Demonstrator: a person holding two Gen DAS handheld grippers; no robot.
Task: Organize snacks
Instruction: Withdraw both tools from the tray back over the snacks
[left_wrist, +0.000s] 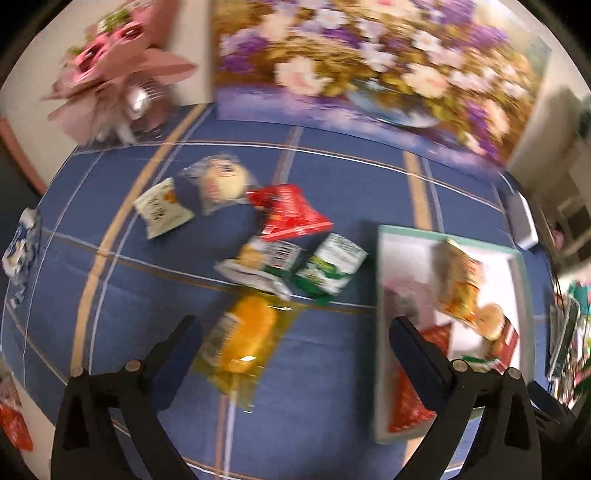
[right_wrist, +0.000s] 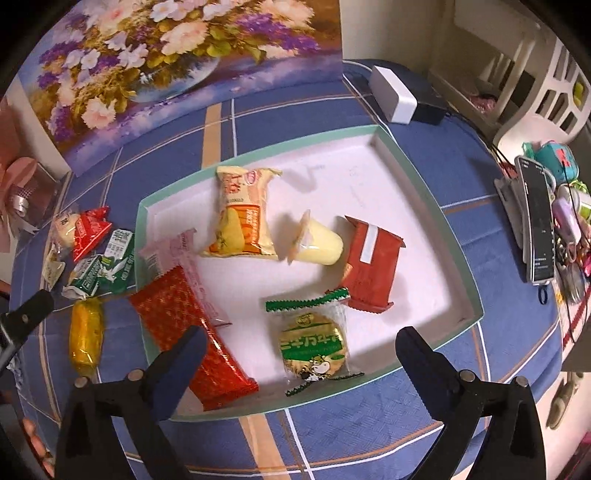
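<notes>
While both the left tool and right tool hang spread and empty, the yellow wrapped bun lies on the desk beside the tray's left edge, seemingly light, squashy and slippery, best pinched across its middle.

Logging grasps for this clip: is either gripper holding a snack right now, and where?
Nothing held. The left gripper and right gripper are both open and empty.

Blue plaid tablecloth, floral painting against cream wall.
</notes>
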